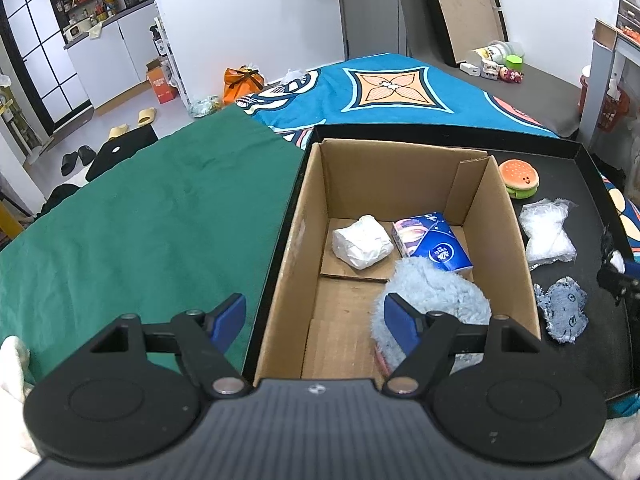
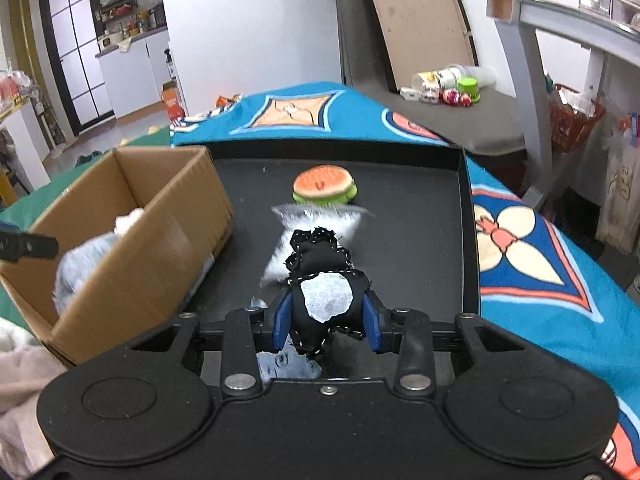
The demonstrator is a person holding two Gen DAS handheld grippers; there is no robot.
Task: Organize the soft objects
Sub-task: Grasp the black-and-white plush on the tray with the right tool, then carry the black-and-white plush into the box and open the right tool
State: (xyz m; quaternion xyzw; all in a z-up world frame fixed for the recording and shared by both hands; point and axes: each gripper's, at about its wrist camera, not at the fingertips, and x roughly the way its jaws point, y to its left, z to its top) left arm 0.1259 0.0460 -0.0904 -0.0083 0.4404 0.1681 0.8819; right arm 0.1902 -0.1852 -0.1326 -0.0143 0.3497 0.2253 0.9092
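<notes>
My right gripper [image 2: 326, 316] is shut on a black stitched soft toy [image 2: 320, 276] with a white patch, held above the black tray [image 2: 432, 240]. Beyond it lie a clear plastic pack [image 2: 316, 220] and a plush burger [image 2: 324, 185]. Under the gripper shows a blue denim scrap [image 2: 286, 364]. My left gripper [image 1: 316, 320] is open over the cardboard box [image 1: 496, 208], its right finger against a fluffy light-blue plush [image 1: 436, 292]. In the box also lie a white wrapped bundle [image 1: 362, 242] and a blue tissue pack [image 1: 434, 242]. The burger [image 1: 519, 178], plastic pack [image 1: 548, 236] and denim scrap [image 1: 562, 312] sit right of the box.
The box and tray rest on a bed with a green cloth [image 1: 140, 220] and a blue patterned blanket [image 1: 384, 84]. The right gripper's tip [image 1: 614, 274] shows at the tray's right rim. A white cloth [image 1: 12, 364] lies at lower left. Shelving and clutter stand at right.
</notes>
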